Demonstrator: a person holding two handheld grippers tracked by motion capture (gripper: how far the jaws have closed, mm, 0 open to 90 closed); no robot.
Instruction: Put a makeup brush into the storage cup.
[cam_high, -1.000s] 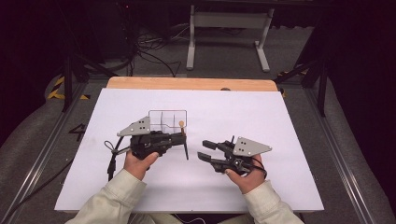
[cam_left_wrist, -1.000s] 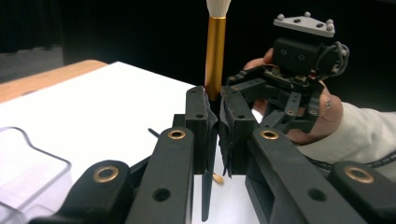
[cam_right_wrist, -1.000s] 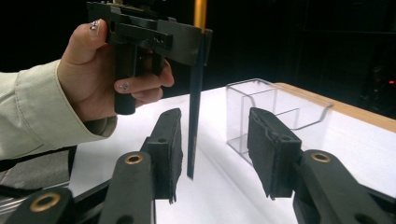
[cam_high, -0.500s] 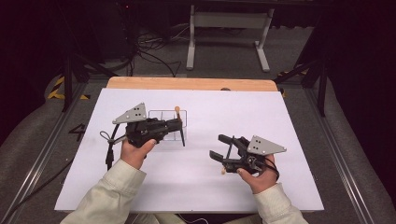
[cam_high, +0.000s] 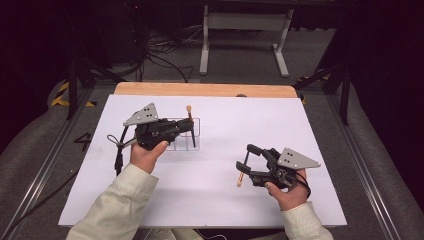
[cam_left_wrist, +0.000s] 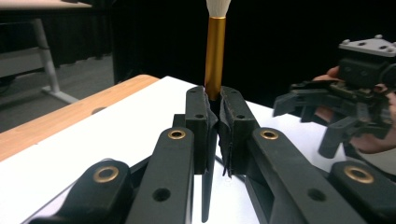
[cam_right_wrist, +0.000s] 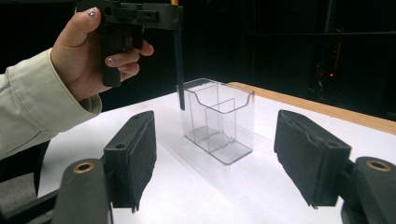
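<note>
Nearest the person, the right gripper (cam_high: 243, 162) hovers low over the white table (cam_high: 330, 130) with its jaws wide apart; they have just been opening, and nothing sits between them. A small wooden-coloured stick (cam_high: 240, 178) lies on the table just beside its lower jaw; whether they touch cannot be told. Ahead of the right gripper's pads, in the right gripper view, stands the clear plastic organizer (cam_right_wrist: 219, 121), upright, with dividers inside. Farther off, the left gripper (cam_high: 192, 129) is clamped on a makeup brush (cam_left_wrist: 215, 53), held upright: its gold ferrule and pale bristles rise above the pinched jaws, its dark handle (cam_right_wrist: 179, 70) hangs below them. The handle's tip hangs at the organizer's near rim, just above a compartment. Beyond the organizer runs the table's wooden edge (cam_high: 200, 90).
</note>
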